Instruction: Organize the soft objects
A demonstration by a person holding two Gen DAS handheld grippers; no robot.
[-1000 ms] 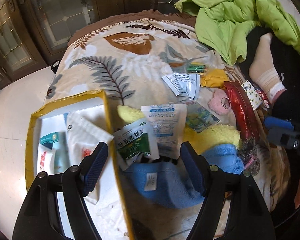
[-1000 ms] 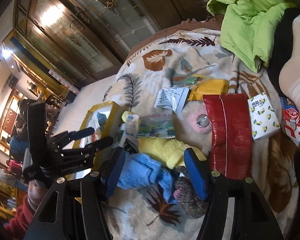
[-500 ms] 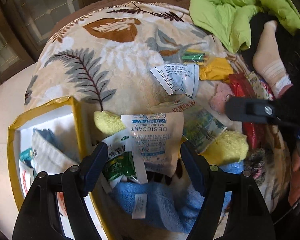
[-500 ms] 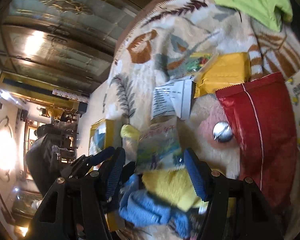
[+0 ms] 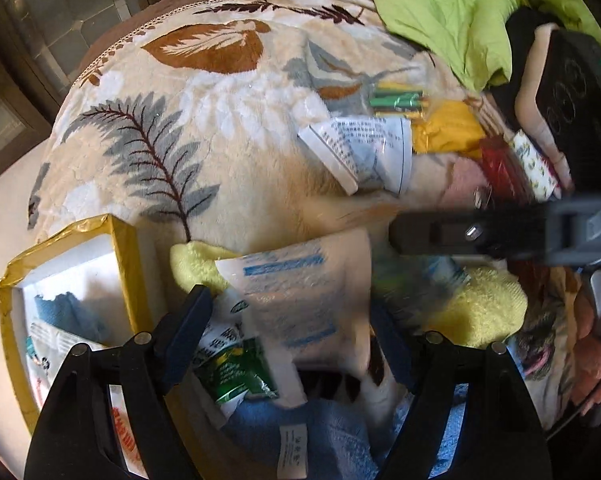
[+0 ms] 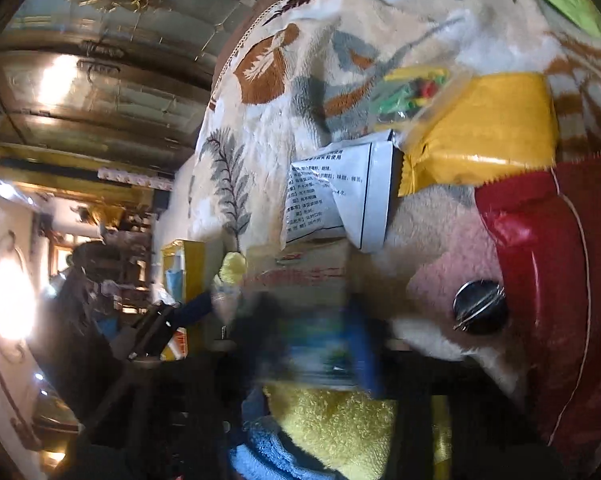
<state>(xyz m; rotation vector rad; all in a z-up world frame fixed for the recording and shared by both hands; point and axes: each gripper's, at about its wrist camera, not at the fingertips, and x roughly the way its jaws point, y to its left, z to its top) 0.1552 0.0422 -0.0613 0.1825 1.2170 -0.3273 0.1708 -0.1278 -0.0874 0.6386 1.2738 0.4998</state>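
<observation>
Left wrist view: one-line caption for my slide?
Open left gripper hovers over a white desiccant sachet beside the yellow-edged box.

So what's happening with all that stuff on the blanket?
A person is sorting packets and soft cloths on a leaf-patterned blanket. The left hand-held gripper hangs open over a white desiccant packet, next to a yellow-edged box that already holds some items. The right hand-held gripper is reaching in by a colourful packet above the yellow cloth, but it's too blurry to tell its grip.
</observation>
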